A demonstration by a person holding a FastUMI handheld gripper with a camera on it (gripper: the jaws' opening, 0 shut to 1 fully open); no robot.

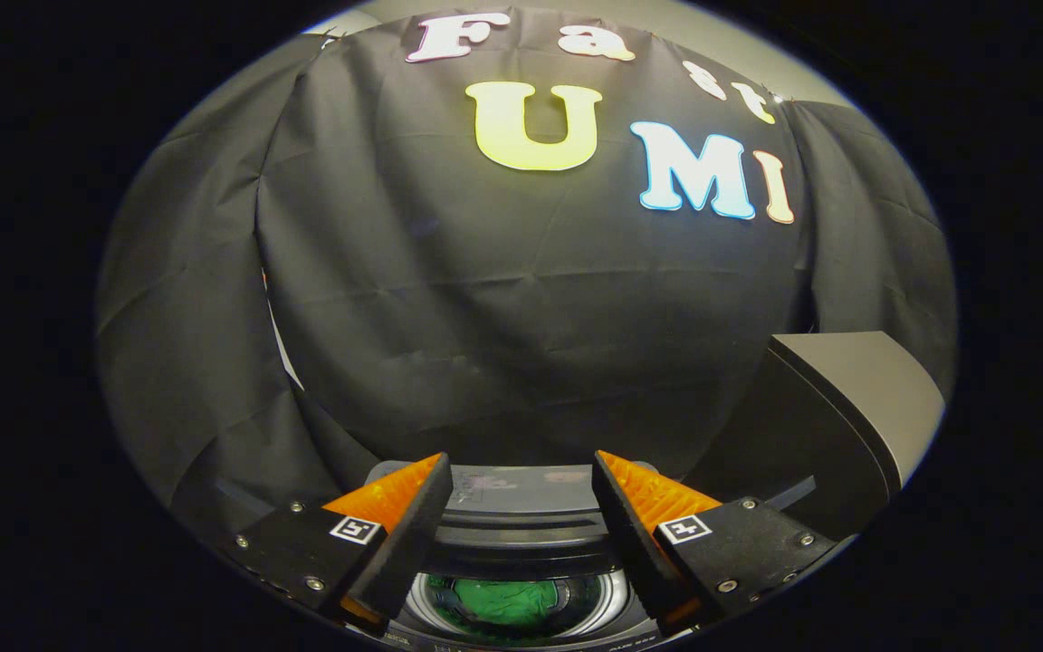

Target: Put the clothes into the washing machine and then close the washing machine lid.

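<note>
My gripper hangs open above the washing machine, its fingers wide apart with nothing between them. Below and between the fingers the round drum opening shows, and a green cloth lies crumpled inside it. The machine's lid stands raised to the right of the fingers, a dark panel with a grey edge. The back panel of the machine lies just ahead of the fingertips.
The booth's black cloth wall rises close behind the machine and wraps around both sides. The raised lid stands near the right finger.
</note>
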